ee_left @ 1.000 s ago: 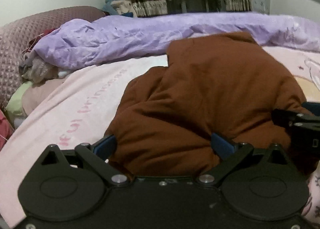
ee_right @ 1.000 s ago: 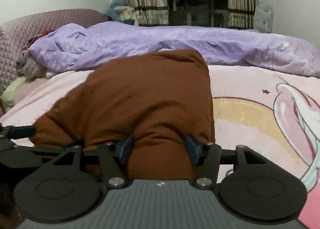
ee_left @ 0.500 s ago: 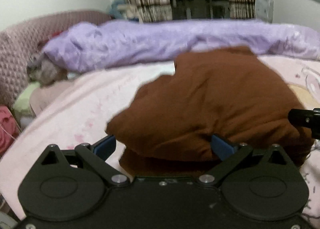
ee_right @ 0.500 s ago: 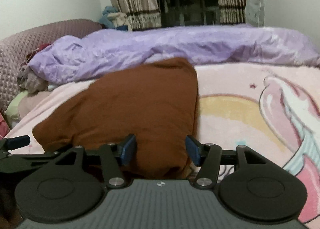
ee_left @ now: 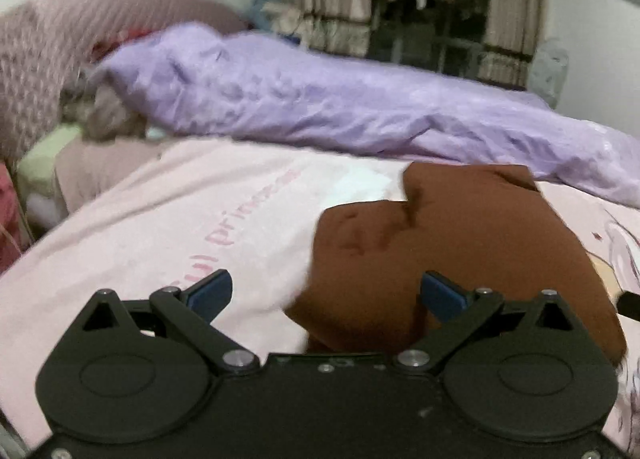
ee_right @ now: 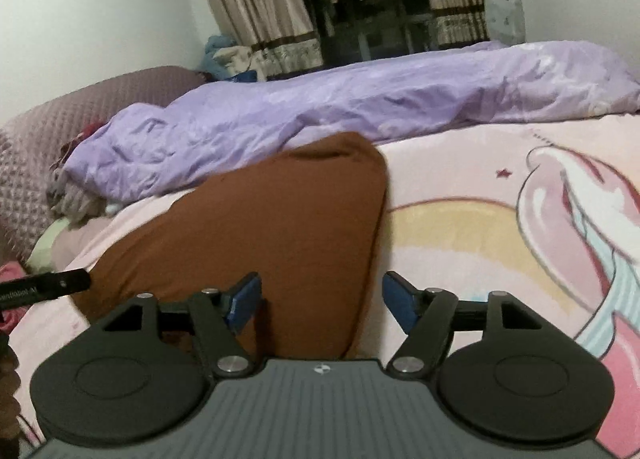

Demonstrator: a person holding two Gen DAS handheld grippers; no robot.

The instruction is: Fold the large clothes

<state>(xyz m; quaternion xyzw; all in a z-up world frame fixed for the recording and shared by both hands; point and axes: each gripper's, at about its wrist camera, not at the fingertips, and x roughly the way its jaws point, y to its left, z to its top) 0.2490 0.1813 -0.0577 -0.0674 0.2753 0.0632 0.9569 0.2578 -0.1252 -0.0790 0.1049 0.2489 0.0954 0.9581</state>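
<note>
A brown garment (ee_left: 448,251) lies folded into a compact bundle on the pink bed sheet (ee_left: 160,227). It also shows in the right wrist view (ee_right: 264,231). My left gripper (ee_left: 326,295) is open, just in front of the bundle's near left corner, holding nothing. My right gripper (ee_right: 320,301) is open, with the bundle's near right corner between its blue fingertips (ee_right: 244,301) and untouched. A tip of the left gripper (ee_right: 44,285) pokes in at the left of the right wrist view.
A rumpled purple duvet (ee_left: 320,107) runs along the far side of the bed. A quilted mauve headboard (ee_right: 80,107) and a pile of clothes (ee_left: 100,111) sit at the left. The sheet has a cartoon print (ee_right: 560,219) on the right. Curtains (ee_right: 256,7) hang behind.
Both grippers have pulled back and risen from the brown bundle, which settled lower and flatter on the sheet. The left gripper shifted left, so the bundle now sits to its right.
</note>
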